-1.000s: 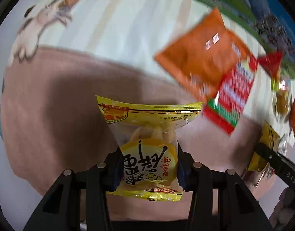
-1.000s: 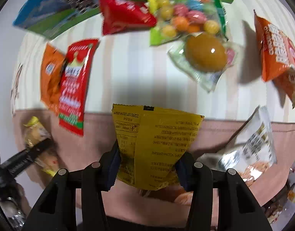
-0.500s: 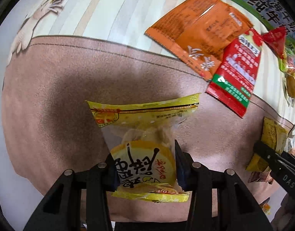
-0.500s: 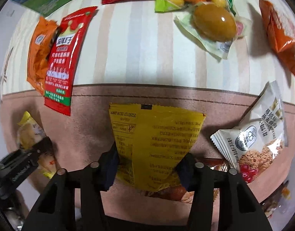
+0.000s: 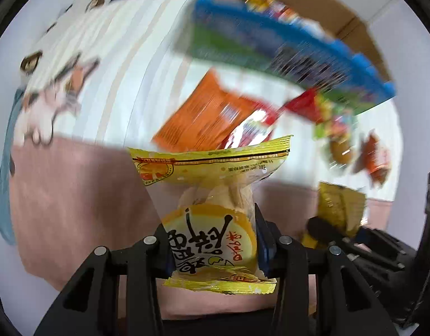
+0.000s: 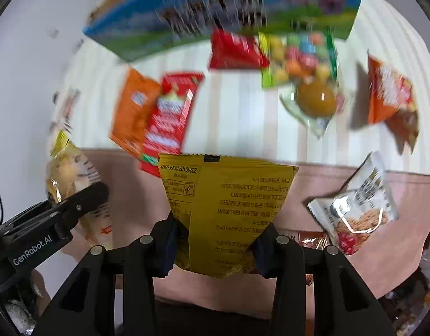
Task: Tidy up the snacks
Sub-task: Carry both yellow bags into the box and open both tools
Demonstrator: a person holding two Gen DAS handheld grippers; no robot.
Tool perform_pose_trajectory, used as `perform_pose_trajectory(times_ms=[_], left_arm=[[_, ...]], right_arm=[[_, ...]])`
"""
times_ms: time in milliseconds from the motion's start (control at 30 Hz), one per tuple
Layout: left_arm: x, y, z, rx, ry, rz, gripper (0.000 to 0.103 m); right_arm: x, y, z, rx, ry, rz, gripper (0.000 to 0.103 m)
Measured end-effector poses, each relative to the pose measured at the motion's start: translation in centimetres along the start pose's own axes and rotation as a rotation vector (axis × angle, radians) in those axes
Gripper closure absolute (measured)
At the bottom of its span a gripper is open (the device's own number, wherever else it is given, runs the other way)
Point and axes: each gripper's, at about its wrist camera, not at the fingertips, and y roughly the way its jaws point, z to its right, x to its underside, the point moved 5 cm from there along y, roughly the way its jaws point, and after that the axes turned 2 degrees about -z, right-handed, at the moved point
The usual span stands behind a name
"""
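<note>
Grippers, two (image 5: 212, 247) (image 6: 215, 245), one packet (image 5: 212, 196) (image 6: 226, 210) each

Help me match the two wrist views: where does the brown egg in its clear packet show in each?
Left wrist: brown egg, blurred, right of centre, beside the orange packets.
Right wrist: brown egg, upper right, just below the candy bag.
Shared landmark: blue and green box across the top.

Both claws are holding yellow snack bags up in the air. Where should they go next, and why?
Probably forward to the blue box. The left gripper and right gripper each clamp a yellow packet, and the box stands open behind the loose snacks.
</note>
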Motion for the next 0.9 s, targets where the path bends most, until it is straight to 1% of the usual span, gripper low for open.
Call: perform_pose_trajectory(times_ms=[33, 133, 200, 233, 267, 333, 367, 433, 500, 567, 633, 700, 767, 800, 867, 900], left_arm=[[-0.7, -1.0, 0.2, 0.012, 0.010, 0.013, 0.063], [-2.9, -3.4, 1.9, 0.041, 0.049, 0.051, 0.063], [-4.4, -4.6, 3.7, 0.046, 0.079, 0.080, 0.063], [-6.0, -4.8, 3.6, 0.048, 0.091, 0.088, 0.063], [-7.1, -5.3, 4.4, 0.050, 0.102, 0.098, 0.063], [-9.5, -6.4, 5.8, 0.061, 0.124, 0.110, 0.063], [-10.6, -7.0, 6.3, 0.064, 0.135, 0.117, 0.063], [-13.3, -8.3, 7.3, 0.059, 0.156, 0.132, 0.063], [-16.0, -8.9, 8.1, 0.046, 0.178, 0.137, 0.063], [-18.4, -8.3, 8.6, 0.036, 0.176, 0.121, 0.063], [-20.7, -7.0, 8.8, 0.030, 0.181, 0.068, 0.063], [-22.7, -5.5, 8.8, 0.016, 0.177, 0.022, 0.063], [-24.4, -3.4, 8.6, -0.015, 0.176, -0.028, 0.063], [-25.3, -2.0, 8.5, -0.048, 0.185, -0.049, 0.063], [-26.3, 0.1, 8.2, -0.089, 0.200, -0.091, 0.063], [-26.7, 1.2, 7.9, -0.097, 0.195, -0.115, 0.062]], right_arm=[[-0.1, -0.8, 0.3, -0.011, -0.004, 0.013, 0.057], [-1.7, -3.8, 0.7, -0.048, 0.006, 0.062, 0.057], [-3.6, -6.4, 0.7, -0.072, 0.016, 0.109, 0.057], [-4.5, -7.2, 0.4, -0.079, 0.020, 0.129, 0.057], [-5.8, -7.5, -0.7, -0.083, 0.026, 0.152, 0.057], [-7.9, -8.5, -1.1, -0.086, 0.031, 0.195, 0.057], [-8.6, -8.9, -1.0, -0.086, 0.034, 0.209, 0.057], [-10.9, -10.9, -0.7, -0.084, 0.035, 0.247, 0.057], [-13.6, -12.4, -0.6, -0.061, 0.028, 0.281, 0.057], [-15.9, -12.7, -0.4, -0.042, 0.025, 0.282, 0.057], [-18.0, -11.4, -0.4, -0.021, 0.027, 0.277, 0.057], [-20.3, -10.1, -0.1, 0.000, 0.021, 0.242, 0.057], [-21.9, -8.0, 0.3, 0.011, 0.013, 0.207, 0.057], [-22.8, -7.0, 0.6, 0.019, 0.015, 0.190, 0.057], [-24.4, -5.2, 1.0, 0.037, 0.007, 0.157, 0.057], [-24.9, -4.1, 1.3, 0.045, 0.012, 0.145, 0.057]])
